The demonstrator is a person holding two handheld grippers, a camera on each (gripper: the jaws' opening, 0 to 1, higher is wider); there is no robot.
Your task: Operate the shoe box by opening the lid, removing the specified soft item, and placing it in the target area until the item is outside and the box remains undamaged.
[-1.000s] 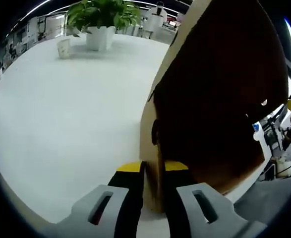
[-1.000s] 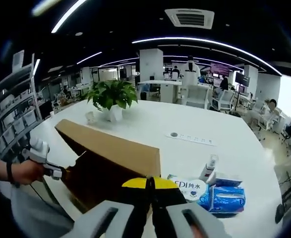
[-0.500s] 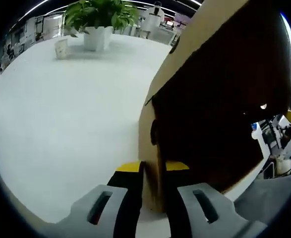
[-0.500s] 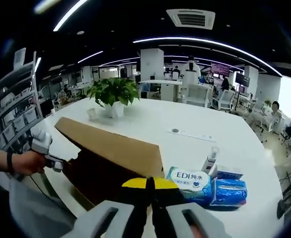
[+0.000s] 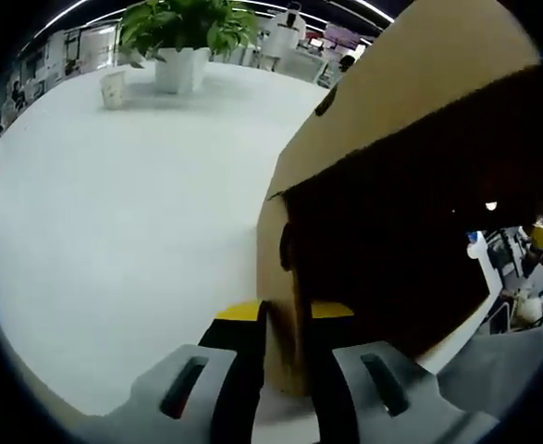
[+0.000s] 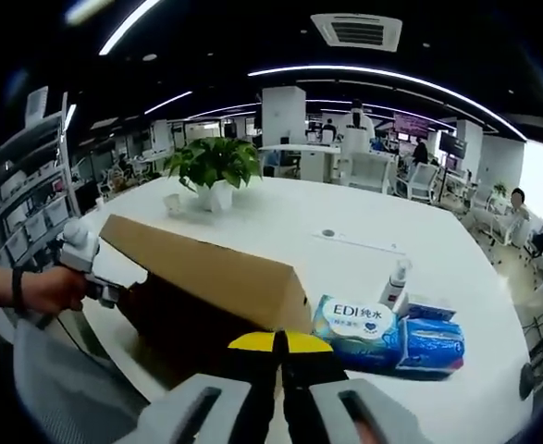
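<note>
The brown cardboard shoe box lid (image 6: 206,268) is being held raised at the near edge of the white table (image 6: 364,277), its dark underside facing the person. The left tongs (image 5: 286,319) are pinching one end wall of the lid between nearly closed jaws, and the right tongs (image 6: 280,347), jaws together, seem to be gripping the other end, though the contact is hidden. Sharing the load likely keeps the cardboard from twisting. A blue and white tissue pack (image 6: 359,328), perhaps the soft item, is lying just beside the lid, towards the table's right edge. A potted green plant (image 6: 214,171) is standing at the far side.
</note>
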